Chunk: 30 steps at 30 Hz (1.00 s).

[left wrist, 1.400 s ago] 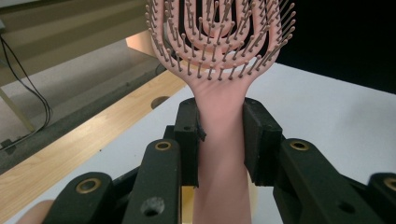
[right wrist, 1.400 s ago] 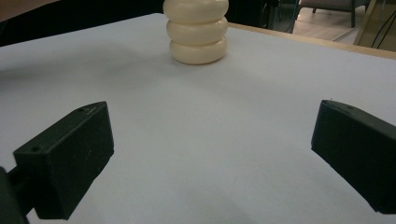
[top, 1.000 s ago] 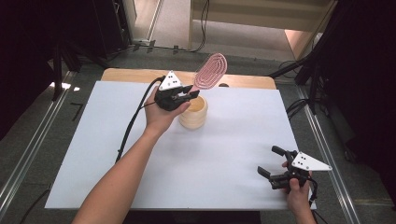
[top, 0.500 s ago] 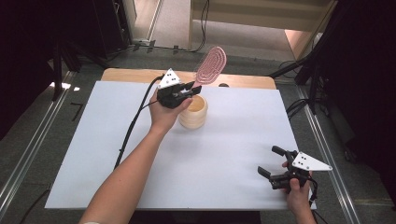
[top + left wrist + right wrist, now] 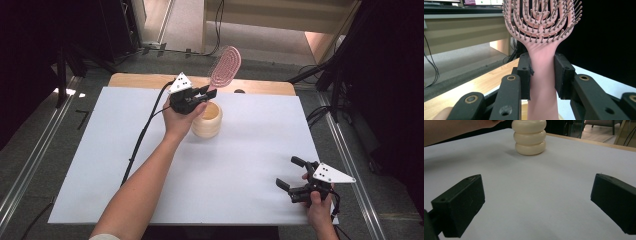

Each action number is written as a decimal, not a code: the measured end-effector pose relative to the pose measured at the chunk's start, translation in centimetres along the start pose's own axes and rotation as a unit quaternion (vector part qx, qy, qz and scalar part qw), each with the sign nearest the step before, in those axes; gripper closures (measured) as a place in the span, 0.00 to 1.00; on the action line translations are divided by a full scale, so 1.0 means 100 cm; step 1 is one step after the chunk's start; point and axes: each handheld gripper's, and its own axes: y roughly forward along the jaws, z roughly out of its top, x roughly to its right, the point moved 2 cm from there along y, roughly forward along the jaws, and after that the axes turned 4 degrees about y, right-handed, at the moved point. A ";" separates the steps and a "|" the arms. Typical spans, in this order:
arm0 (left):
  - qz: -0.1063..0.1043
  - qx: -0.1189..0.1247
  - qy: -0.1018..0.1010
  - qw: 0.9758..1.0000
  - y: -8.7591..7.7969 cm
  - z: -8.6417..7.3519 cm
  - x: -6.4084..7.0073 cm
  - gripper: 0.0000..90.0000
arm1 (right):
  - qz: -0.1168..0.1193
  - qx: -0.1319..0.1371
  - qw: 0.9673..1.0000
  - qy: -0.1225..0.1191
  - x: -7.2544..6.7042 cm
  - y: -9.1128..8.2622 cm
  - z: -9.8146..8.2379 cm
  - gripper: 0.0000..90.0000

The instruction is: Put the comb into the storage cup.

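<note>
left gripper [image 5: 206, 93]: held up over the far middle of the desk, just above and behind the mouth of the holder; its jaws stand narrowed and pressed on the hairbrush handle from both sides, as the left gripper view shows plainly.
pink hairbrush [image 5: 225, 66]: gripped by its handle, paddle head up and leaning away toward the far right; the bristled head rises clear above the jaws, and the lower end of the handle hangs below them.
long axis of the hairbrush [image 5: 541, 75]: near upright in the left gripper view, running straight between the two jaw pads, so the handle end points down toward the holder's opening.
cream ribbed holder [image 5: 207, 119]: stands upright on the white sheet, directly under and a little nearer than the left gripper; its open mouth faces up and looks empty as far as the high view shows.
relation that matters: the handle end lies above the holder's rim, slightly to the far side; by my judgement the next move needs the brush straightened and brought down into the mouth, handle first.
white desk [image 5: 250, 165]: bare between the holder and the right side.
right gripper [image 5: 294, 180]: rests low at the near right corner, well apart from the holder; its jaws gape wide with nothing between them, pointing toward the holder [image 5: 530, 137].
nearer hand: the left, by far.
</note>
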 end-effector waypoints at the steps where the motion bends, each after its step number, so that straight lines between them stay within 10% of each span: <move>1: 0.003 0.000 0.000 1.000 0.001 -0.001 0.000 0.79 | 0.000 0.000 1.000 0.000 0.000 0.000 0.000 0.00; 30: -0.010 0.018 -0.027 0.999 0.018 -0.021 -0.007 0.79 | 0.004 0.001 1.000 0.001 0.000 0.000 0.000 0.00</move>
